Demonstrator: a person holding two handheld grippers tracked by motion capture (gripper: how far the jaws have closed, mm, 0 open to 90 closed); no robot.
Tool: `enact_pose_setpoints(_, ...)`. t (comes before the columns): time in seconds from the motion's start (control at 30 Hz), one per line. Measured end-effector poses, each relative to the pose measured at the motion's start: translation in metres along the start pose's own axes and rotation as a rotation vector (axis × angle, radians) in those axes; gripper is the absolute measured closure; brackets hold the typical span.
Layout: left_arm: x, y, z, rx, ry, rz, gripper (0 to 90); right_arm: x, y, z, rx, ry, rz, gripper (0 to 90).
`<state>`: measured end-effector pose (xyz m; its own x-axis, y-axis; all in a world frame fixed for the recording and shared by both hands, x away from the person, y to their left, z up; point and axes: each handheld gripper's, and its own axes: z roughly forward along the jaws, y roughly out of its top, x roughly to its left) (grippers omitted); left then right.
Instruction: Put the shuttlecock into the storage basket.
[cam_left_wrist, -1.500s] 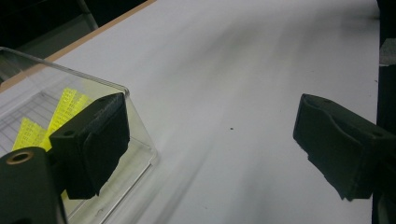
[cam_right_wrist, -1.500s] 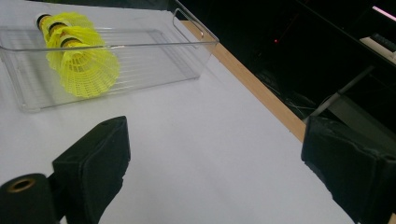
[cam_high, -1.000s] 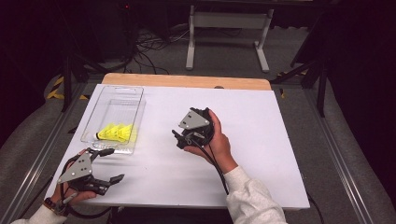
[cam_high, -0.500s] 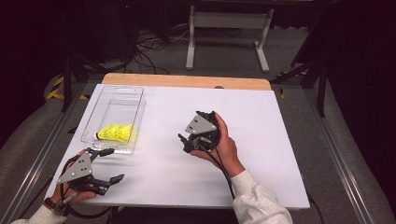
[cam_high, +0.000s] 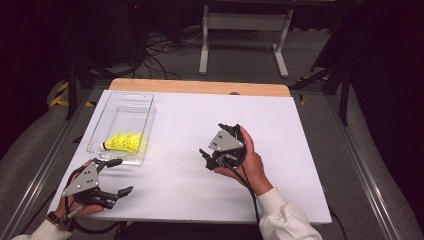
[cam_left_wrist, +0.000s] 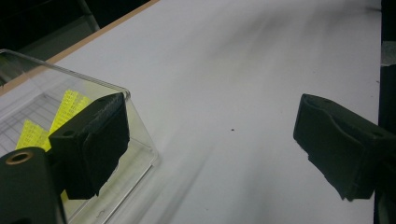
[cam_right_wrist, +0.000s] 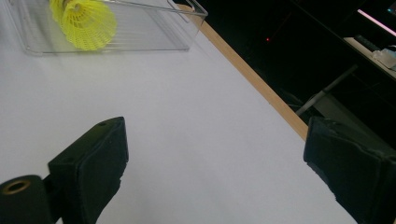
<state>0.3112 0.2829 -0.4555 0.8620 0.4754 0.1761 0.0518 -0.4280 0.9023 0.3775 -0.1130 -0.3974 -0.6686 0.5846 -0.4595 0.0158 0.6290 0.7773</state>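
Observation:
A clear plastic tray (cam_high: 142, 102) stands on the white table's left side with yellow shuttlecocks (cam_high: 124, 142) lying at its near end. My left gripper (cam_high: 121, 175) rests at the table's front left corner, just short of the tray, open and empty. In the left gripper view, my left gripper (cam_left_wrist: 210, 140) has one jaw in front of the tray's near corner (cam_left_wrist: 123, 95), and the shuttlecocks (cam_left_wrist: 65, 107) show through the wall. My right gripper (cam_high: 209, 145) hovers over the table's middle, open and empty. The right gripper (cam_right_wrist: 210, 172) points toward the tray (cam_right_wrist: 154, 28) and a shuttlecock (cam_right_wrist: 88, 18).
The white tabletop (cam_high: 280, 130) has a wooden strip (cam_high: 200, 86) along its far edge. A metal stand (cam_high: 240, 30) and cables lie on the dark floor beyond. Metal rails run along both sides of the table.
My right gripper has drifted right and nearer to the person, staying open. The left gripper has hardly moved.

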Motion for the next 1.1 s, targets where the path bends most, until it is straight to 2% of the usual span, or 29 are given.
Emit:
enact_pose_setpoints(0.27, 0.0, 0.0, 0.001, -0.002, 0.0, -0.001, 11.3, 0.0, -0.01, -0.01, 0.011, -0.019, -0.016, 7.6)
enact_pose_setpoints(0.73, 0.0, 0.0, 0.001, 0.001, 0.004, 0.002, 11.3, 0.001, -0.029, -0.027, 0.013, -0.028, -0.009, 7.3)
enact_pose_setpoints(1.1, 0.001, 0.0, 0.003, 0.009, 0.005, 0.004, 11.4, -0.001, -0.052, -0.046, 0.013, -0.05, 0.017, 7.4)
